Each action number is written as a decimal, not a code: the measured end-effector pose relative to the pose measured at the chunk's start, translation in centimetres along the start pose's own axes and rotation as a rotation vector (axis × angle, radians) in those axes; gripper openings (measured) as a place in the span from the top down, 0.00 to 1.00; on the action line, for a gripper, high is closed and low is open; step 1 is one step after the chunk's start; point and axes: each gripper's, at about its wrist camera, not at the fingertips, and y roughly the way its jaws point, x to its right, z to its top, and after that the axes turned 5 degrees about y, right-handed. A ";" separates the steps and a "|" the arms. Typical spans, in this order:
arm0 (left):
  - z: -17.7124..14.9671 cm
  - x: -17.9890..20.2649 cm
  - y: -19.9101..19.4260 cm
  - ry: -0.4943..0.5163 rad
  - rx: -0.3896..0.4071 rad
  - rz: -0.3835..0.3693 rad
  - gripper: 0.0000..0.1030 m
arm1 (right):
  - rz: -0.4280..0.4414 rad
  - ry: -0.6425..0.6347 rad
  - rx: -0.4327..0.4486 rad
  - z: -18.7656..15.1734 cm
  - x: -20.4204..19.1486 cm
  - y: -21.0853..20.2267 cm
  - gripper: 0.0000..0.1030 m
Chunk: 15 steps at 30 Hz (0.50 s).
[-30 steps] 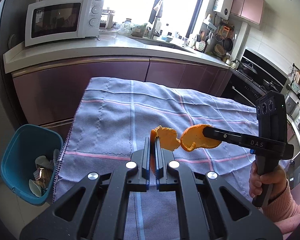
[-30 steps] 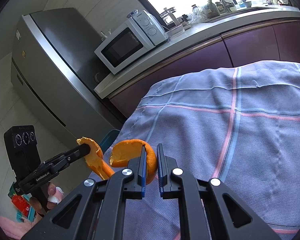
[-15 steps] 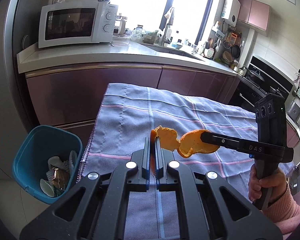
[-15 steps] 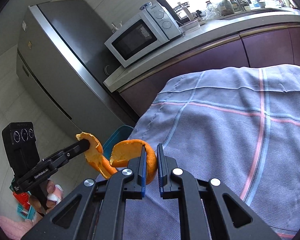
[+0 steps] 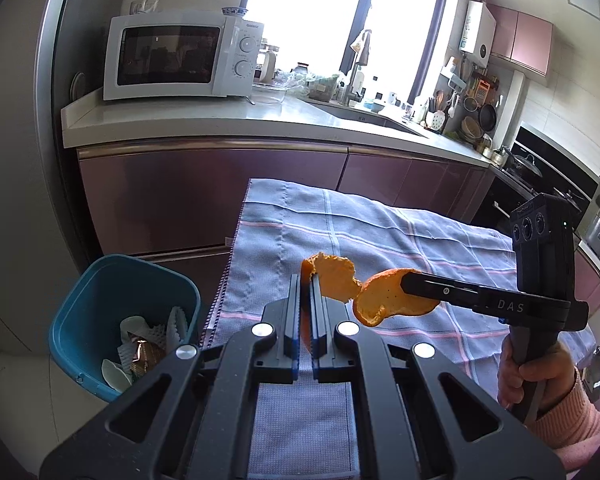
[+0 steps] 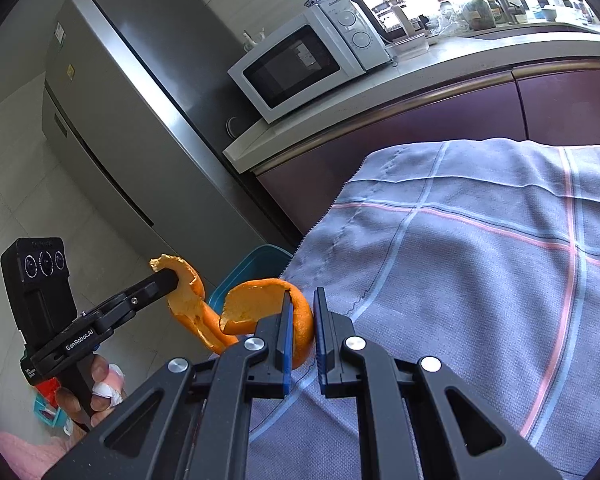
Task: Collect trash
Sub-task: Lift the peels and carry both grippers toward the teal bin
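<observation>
My left gripper [image 5: 304,280] is shut on an orange peel [image 5: 333,280] held above the left edge of the cloth-covered table. My right gripper [image 6: 300,294] is shut on a second orange peel [image 6: 260,306], which nearly touches the first. In the left wrist view the right gripper [image 5: 409,280] comes in from the right with its peel [image 5: 387,300]. In the right wrist view the left gripper [image 6: 168,278] holds its peel [image 6: 188,300] at the left. A teal trash bin [image 5: 96,280] with wrappers inside stands on the floor left of the table; its rim [image 6: 256,260] shows behind the peels.
A blue-grey checked cloth [image 5: 379,240] covers the table. Purple cabinets [image 5: 204,192] with a white microwave [image 5: 172,60] on the counter lie behind. A steel fridge [image 6: 140,120] stands at the left. A stove [image 5: 539,184] is at the far right.
Both grippers have moved left together with their peels, toward the table's left edge. The trash bin now shows larger and closer in the left wrist view.
</observation>
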 end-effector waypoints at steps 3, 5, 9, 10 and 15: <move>0.1 -0.5 -0.3 -0.005 0.004 0.011 0.96 | 0.007 -0.011 -0.008 0.1 -0.5 0.6 0.92; 0.2 -0.8 -0.5 -0.009 0.007 0.017 0.96 | 0.012 -0.018 -0.014 0.2 -0.9 1.0 0.92; 0.1 -1.4 -0.9 -0.016 0.014 0.025 0.96 | 0.019 -0.029 -0.029 0.3 -1.5 1.8 0.92; 0.1 -1.6 -1.0 -0.018 0.016 0.028 0.96 | 0.021 -0.030 -0.032 0.3 -1.6 1.9 0.92; 0.2 -2.3 -1.6 -0.029 0.026 0.039 0.96 | 0.027 -0.043 -0.042 0.6 -2.3 2.8 0.92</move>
